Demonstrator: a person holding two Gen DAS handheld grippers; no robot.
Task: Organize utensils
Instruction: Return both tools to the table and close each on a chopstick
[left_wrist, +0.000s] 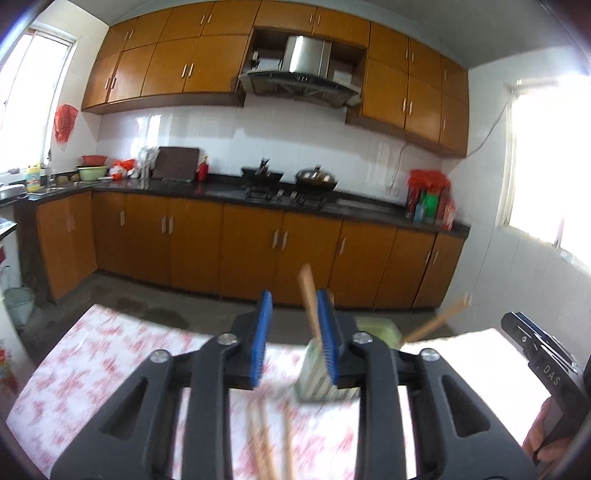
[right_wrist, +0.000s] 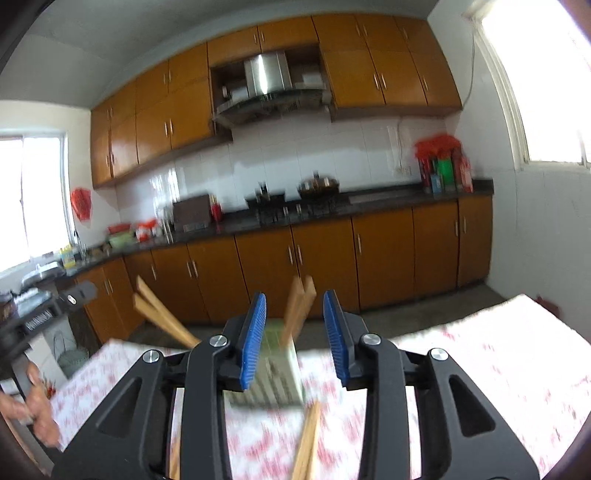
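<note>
**Two grippers part-open over a table with a chopstick holder**

Both views are blurred. At far left, a kitchen window and a counter with a green basin (left_wrist: 88, 172) and red bags. Along the back wall run orange-brown cabinets (left_wrist: 192, 236), with a stove (left_wrist: 284, 194) and wok under a steel range hood (left_wrist: 303, 74).

In front stands a table covered with a white cloth printed in red (left_wrist: 92, 354). On it sits a pale green slotted chopstick holder (left_wrist: 317, 384). In the left wrist view, the left gripper (left_wrist: 295, 339) has its blue-padded jaws partly open with nothing pressed between them. One wooden chopstick (left_wrist: 308, 295) stands tilted in the holder, just beside the right-hand pad; whether it touches the pad cannot be told. More chopsticks (left_wrist: 266, 435) lie on the cloth below the jaws.

In the right wrist view, the right gripper (right_wrist: 295, 339) is also partly open, gripping nothing. The holder (right_wrist: 280, 369) shows between its pads, with upright chopsticks (right_wrist: 299, 306) in the gap, clear of both pads. Another pair (right_wrist: 308, 439) lies on the cloth nearer the camera.

At far right, a bright window and red-topped bottles (left_wrist: 428, 199) on the counter.
</note>
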